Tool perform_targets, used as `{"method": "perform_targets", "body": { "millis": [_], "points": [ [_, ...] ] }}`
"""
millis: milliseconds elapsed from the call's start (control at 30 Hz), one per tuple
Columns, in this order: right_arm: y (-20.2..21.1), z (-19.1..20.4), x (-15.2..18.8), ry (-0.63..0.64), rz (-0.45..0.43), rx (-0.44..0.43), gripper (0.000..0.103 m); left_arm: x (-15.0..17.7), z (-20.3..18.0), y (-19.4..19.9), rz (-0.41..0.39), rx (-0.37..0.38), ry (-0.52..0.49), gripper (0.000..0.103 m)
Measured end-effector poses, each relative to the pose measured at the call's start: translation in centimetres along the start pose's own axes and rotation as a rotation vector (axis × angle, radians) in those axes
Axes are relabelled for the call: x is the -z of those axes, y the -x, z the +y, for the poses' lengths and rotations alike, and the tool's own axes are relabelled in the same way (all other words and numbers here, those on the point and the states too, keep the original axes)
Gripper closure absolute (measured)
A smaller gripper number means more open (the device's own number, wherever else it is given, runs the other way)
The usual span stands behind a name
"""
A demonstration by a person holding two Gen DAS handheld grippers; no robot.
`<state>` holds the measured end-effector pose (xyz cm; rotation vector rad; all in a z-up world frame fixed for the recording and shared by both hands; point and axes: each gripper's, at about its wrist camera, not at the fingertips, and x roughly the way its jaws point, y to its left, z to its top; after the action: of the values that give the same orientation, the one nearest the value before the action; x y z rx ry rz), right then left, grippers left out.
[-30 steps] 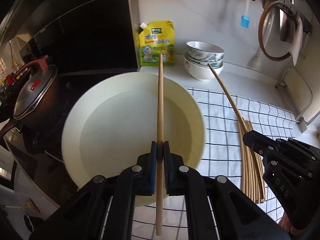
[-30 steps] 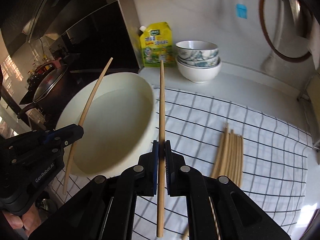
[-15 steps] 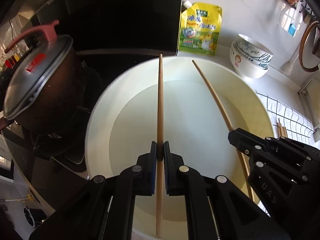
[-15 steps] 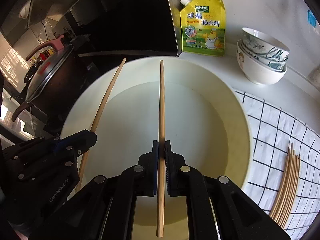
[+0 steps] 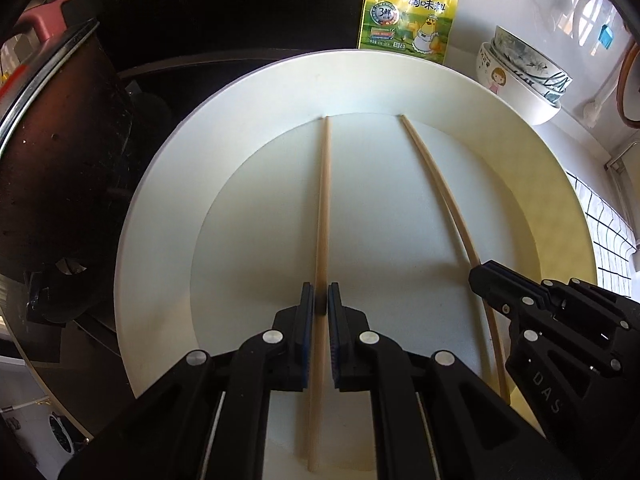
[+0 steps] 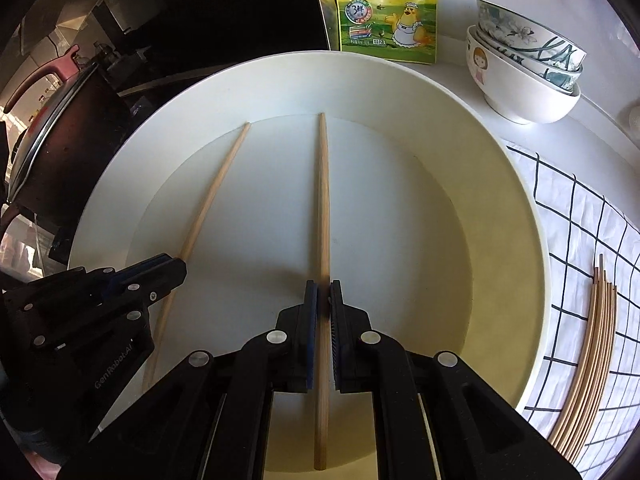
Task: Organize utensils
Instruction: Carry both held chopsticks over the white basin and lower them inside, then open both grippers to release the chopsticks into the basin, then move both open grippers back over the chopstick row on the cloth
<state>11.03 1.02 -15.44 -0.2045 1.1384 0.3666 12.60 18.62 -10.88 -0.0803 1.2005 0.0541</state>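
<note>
A large white basin (image 5: 160, 184) fills both views. My left gripper (image 5: 320, 292) points down into it with a bamboo chopstick (image 5: 323, 200) between its jaws. The jaws are opening, a thin gap shows beside the stick, and its tip rests on the basin's floor. My right gripper (image 6: 323, 288) is shut on a second chopstick (image 6: 323, 200), whose tip also reaches the basin's floor (image 6: 400, 220). The two sticks lie nearly side by side. The right gripper (image 5: 486, 276) shows in the left wrist view, and the left gripper (image 6: 172, 268) in the right wrist view.
A bundle of several chopsticks (image 6: 592, 360) lies on a checked cloth (image 6: 580, 220) right of the basin. Behind it stand a yellow seasoning pouch (image 5: 408, 8) and stacked bowls (image 6: 520, 76). A dark lidded pot (image 5: 52, 140) sits on the stove to the left.
Both grippers came from over the cloth to above the basin and sank into it, so the chopstick tips now touch its floor. The left jaws have parted slightly.
</note>
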Motion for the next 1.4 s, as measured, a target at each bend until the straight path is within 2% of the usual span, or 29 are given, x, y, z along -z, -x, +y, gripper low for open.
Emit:
{"method": "perform_targets", "body": {
  "millis": [67,200,333,433,700,733,800,900,1100,1400],
  "points": [
    [0.3,-0.1,0.1,-0.004,-0.012,0.006,0.092,-0.2,-0.1,0.1,0.004,-0.003,0.005,0.081],
    [1.2,-0.2,0.2,-0.012,-0.03,0.016,0.089,0.0,0.2,0.6,-0.004,-0.008,0.013,0.074],
    [2.5,-0.5,0.9,-0.022,-0.046,0.006,0.087,0.2,0.4,2.0,-0.035,-0.021,0.017,0.053],
    [3.8,-0.9,1.7,-0.03,-0.061,-0.002,0.087,0.7,0.2,3.1,-0.059,-0.029,0.014,0.044],
    [8.0,-3.9,5.3,-0.056,-0.107,0.011,0.084,2.5,-2.3,6.1,-0.093,-0.016,-0.017,0.042],
    [8.7,-4.3,5.7,-0.061,-0.121,-0.012,0.084,3.0,-2.7,6.7,-0.099,-0.012,-0.023,0.042],
    [9.8,-5.2,6.6,-0.07,-0.13,0.021,0.08,4.0,-3.7,7.8,-0.11,0.005,-0.035,0.042],
    [11.7,-7.0,7.9,-0.09,-0.155,0.019,0.08,4.5,-5.9,8.6,-0.122,0.033,-0.056,0.042],
    [15.4,-11.0,10.7,-0.148,-0.197,0.068,0.08,5.2,-10.9,10.1,-0.152,0.08,-0.113,0.041],
    [17.3,-18.3,14.8,-0.265,-0.195,0.154,0.08,6.8,-18.3,10.0,-0.14,0.148,-0.209,0.039]
  ]
}}
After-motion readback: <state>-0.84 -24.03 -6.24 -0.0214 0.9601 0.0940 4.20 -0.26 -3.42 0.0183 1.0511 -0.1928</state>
